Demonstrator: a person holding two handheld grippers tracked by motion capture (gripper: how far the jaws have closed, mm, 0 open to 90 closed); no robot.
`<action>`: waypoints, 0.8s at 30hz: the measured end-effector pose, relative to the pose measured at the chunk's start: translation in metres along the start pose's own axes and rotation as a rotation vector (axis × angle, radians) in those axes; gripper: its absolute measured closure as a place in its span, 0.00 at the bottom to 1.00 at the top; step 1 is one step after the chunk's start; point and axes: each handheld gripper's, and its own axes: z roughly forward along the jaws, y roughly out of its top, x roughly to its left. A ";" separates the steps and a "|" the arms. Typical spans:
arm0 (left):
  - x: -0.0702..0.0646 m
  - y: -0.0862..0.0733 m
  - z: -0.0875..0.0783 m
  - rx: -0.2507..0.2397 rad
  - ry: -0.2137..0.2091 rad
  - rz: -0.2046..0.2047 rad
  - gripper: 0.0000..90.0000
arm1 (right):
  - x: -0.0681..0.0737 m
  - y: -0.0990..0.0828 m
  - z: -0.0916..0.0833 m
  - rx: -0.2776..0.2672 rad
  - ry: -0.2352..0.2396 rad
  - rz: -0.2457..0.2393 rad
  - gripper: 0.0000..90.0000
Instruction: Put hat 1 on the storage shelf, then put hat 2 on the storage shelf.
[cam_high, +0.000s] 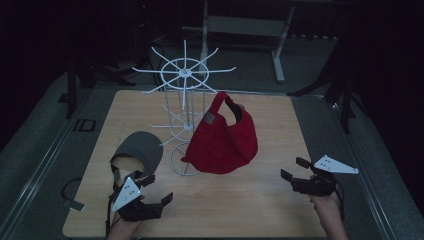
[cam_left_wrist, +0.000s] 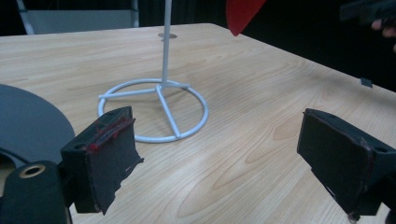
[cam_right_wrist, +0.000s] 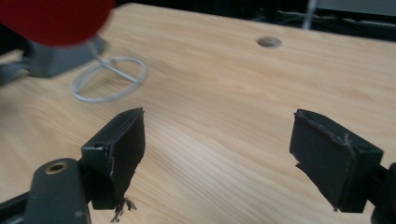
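With the red cap (cam_high: 222, 134) hung on the white rack (cam_high: 184, 75) at the table's (cam_high: 250, 210) middle, your right gripper (cam_high: 292, 169) and left gripper (cam_high: 156, 189) stand open and empty near its front edge; I judge the grey cap (cam_high: 140, 147), near the left edge, next, needing a brim grip.

Red cap (cam_high: 222, 137) hangs on white rack (cam_high: 184, 95); grey cap (cam_high: 140, 149) flat on table, left.
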 end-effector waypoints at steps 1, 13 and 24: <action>0.001 -0.001 -0.001 0.003 0.000 -0.008 0.14 | -0.002 -0.004 0.000 -0.002 -0.018 0.002 0.20; 0.017 -0.010 -0.017 0.036 0.093 -0.008 0.14 | -0.025 -0.057 0.006 0.027 -0.087 0.038 0.19; 0.032 -0.015 -0.038 0.113 0.209 -0.029 0.14 | -0.029 -0.078 0.012 0.030 -0.123 0.050 0.19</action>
